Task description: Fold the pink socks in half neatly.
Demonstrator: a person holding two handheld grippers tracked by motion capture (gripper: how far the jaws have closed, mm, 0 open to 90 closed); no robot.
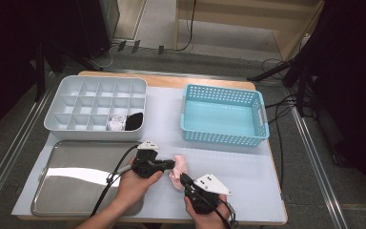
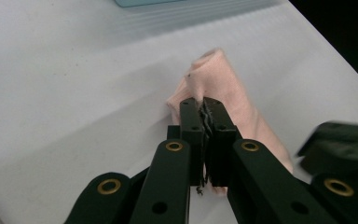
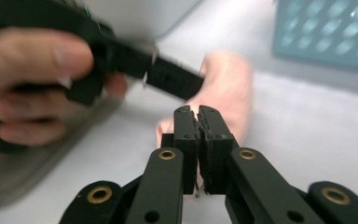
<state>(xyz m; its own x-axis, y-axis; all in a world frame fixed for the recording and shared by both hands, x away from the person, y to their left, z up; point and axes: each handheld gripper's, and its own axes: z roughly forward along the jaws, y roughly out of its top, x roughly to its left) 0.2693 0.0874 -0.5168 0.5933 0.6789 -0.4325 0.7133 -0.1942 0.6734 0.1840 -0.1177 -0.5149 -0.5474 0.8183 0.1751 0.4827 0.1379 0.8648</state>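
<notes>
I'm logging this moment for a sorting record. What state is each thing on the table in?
Pink sock: crumpled on the white mat, pinched from both ends.
Left gripper: shut on the pink sock.
Right gripper: shut on the pink sock.
Divided organizer: two cells filled, one white bundle, one black bundle.
Blue basket: empty.
Metal tray: empty.
</notes>
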